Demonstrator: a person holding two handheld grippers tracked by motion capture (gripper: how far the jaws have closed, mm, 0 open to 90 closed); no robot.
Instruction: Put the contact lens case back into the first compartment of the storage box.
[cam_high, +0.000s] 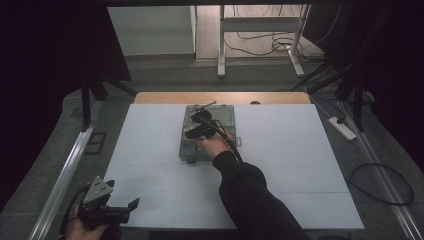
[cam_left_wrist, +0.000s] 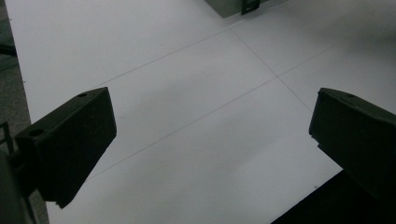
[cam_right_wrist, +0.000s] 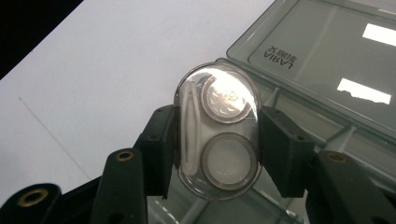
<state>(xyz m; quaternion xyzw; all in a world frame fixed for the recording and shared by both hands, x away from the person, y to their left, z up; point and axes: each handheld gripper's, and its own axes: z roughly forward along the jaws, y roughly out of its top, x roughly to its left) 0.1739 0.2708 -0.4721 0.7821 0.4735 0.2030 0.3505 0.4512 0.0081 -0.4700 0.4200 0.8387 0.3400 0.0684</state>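
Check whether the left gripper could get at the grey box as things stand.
Probably yes. The left gripper sits open at the table's near corner, with bare white surface up to the grey box. But the right gripper, holding an oval case, hovers over the box.

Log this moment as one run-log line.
right gripper: shut on clear oval case | above grey plastic box | left gripper: open, holds nothing, over white table
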